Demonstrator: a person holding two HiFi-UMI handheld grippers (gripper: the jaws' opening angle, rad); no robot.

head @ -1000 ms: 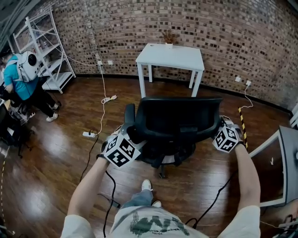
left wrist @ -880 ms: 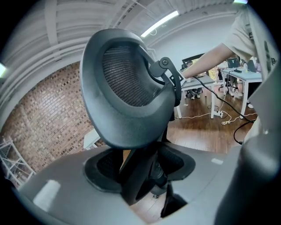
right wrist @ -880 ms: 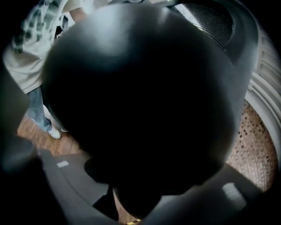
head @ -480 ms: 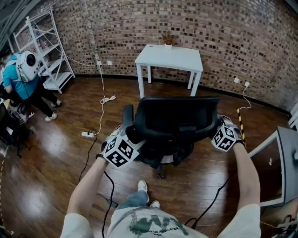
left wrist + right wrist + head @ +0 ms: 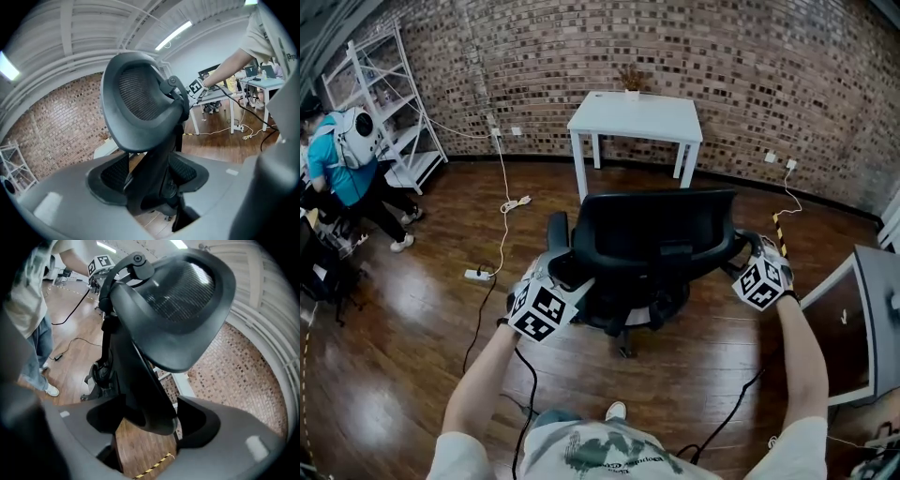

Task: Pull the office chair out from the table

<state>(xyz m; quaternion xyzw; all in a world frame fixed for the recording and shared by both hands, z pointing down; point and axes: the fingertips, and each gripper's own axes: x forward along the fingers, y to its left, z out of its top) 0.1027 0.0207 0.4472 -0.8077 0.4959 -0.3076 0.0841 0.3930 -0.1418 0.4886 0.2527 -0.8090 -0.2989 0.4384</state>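
Both stand wide open — left gripper (image 5: 546, 286), right gripper (image 5: 755, 262) whose jaws just widened; office chair (image 5: 652, 230) armrests sit between.

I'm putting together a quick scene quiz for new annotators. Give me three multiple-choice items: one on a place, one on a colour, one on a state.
1. Where does the small plant stand?
A. on a windowsill
B. on the white table
C. on a stack of boxes

2. What colour is the office chair?
A. black
B. red
C. white

3. How does the office chair stand?
A. pushed under the table
B. tipped on its side
C. upright, out from the table

Answers:
1 B: the plant sits at the table's far edge, by the brick wall.
2 A: back, arms and base are all black.
3 C: its base rests on the wooden floor, short of the table's legs.
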